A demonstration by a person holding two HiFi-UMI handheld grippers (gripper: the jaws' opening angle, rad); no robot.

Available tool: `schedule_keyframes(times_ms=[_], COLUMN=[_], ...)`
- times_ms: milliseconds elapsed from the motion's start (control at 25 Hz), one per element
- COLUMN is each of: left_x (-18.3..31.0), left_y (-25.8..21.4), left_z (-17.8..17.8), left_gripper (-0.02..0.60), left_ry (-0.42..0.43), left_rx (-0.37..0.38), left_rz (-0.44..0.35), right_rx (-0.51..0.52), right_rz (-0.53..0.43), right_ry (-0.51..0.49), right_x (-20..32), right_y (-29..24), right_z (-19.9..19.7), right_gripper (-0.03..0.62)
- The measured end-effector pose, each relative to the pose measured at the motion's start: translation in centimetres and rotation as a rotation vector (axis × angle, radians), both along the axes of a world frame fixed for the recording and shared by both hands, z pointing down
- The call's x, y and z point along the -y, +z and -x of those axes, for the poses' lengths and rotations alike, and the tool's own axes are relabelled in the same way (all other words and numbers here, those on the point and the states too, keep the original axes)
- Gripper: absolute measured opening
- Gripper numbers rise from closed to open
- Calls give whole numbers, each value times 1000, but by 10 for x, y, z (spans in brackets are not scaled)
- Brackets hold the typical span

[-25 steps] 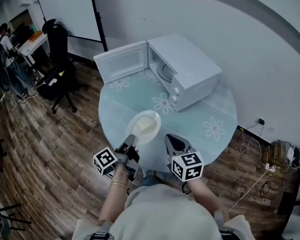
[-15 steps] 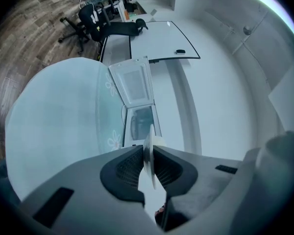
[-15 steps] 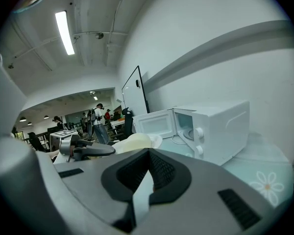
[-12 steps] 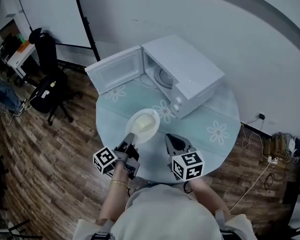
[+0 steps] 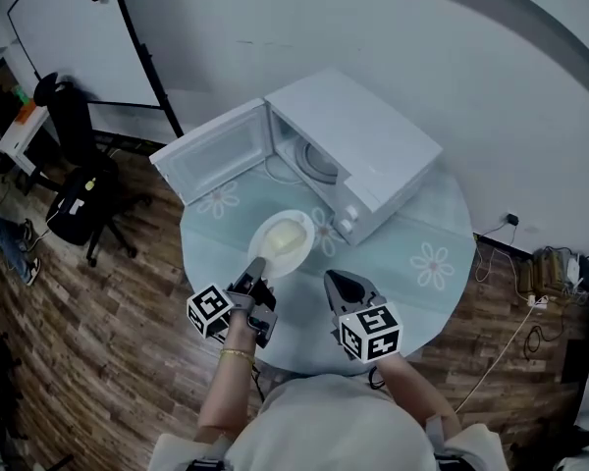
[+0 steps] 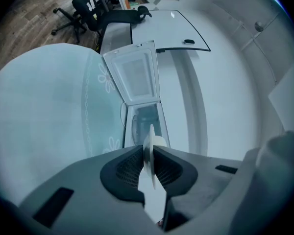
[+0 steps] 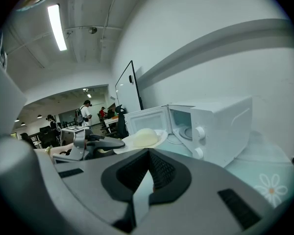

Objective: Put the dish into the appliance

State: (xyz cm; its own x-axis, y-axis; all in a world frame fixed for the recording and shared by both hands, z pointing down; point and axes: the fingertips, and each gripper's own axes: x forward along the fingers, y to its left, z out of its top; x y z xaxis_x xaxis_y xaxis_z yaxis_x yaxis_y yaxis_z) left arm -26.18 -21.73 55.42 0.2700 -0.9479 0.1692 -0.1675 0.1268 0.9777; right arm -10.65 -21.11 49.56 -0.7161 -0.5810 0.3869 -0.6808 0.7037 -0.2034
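A white dish [image 5: 283,241] with a pale yellow mound on it hangs level over the round table [image 5: 412,263], in front of the open white microwave [image 5: 368,150]. My left gripper [image 5: 256,267] is shut on the dish's near rim. In the left gripper view the dish [image 6: 149,148] shows edge-on between the pads, with the microwave cavity [image 6: 146,124] straight ahead. The right gripper view shows the dish [image 7: 144,137] and the left gripper [image 7: 95,143] from the side. My right gripper [image 5: 335,280] stays to the right of the dish, shut and with nothing in it.
The microwave door [image 5: 211,152] swings wide open to the left; a glass turntable [image 5: 319,162] lies inside. The table's cloth has flower prints [image 5: 432,260]. An office chair [image 5: 74,199] and a whiteboard [image 5: 74,37] stand at the left on the wood floor. Cables [image 5: 535,312] lie at the right.
The head view has swung left, so the microwave and table sit lower in the picture. My left gripper still holds the dish, a little nearer the microwave opening. The right gripper has hardly moved.
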Motion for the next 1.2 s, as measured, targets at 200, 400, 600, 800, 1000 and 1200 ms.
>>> schedule_keyframes(times_ms=[200, 400, 600, 800, 1000, 1200], left_x=[44, 88, 132, 166, 197, 224], left_y=[12, 23, 38, 57, 75, 88], left_z=[10, 15, 13, 11, 9, 10], left_gripper=[52, 52, 52, 53, 54, 54], left_ry=[15, 45, 76, 107, 114, 115], left_rx=[2, 17, 23, 23, 26, 43], left_rz=[10, 13, 20, 47, 68, 87], right_rx=[-17, -22, -16, -17, -28, -32], right_rz=[6, 30, 46, 59, 84, 103], right_ry=[12, 41, 65, 94, 100, 94], right_x=[20, 40, 57, 68, 73, 74], right_y=[7, 15, 20, 24, 35, 43], right_z=[3, 6, 6, 1, -1, 3], right_gripper=[5, 5, 5, 5, 5, 5])
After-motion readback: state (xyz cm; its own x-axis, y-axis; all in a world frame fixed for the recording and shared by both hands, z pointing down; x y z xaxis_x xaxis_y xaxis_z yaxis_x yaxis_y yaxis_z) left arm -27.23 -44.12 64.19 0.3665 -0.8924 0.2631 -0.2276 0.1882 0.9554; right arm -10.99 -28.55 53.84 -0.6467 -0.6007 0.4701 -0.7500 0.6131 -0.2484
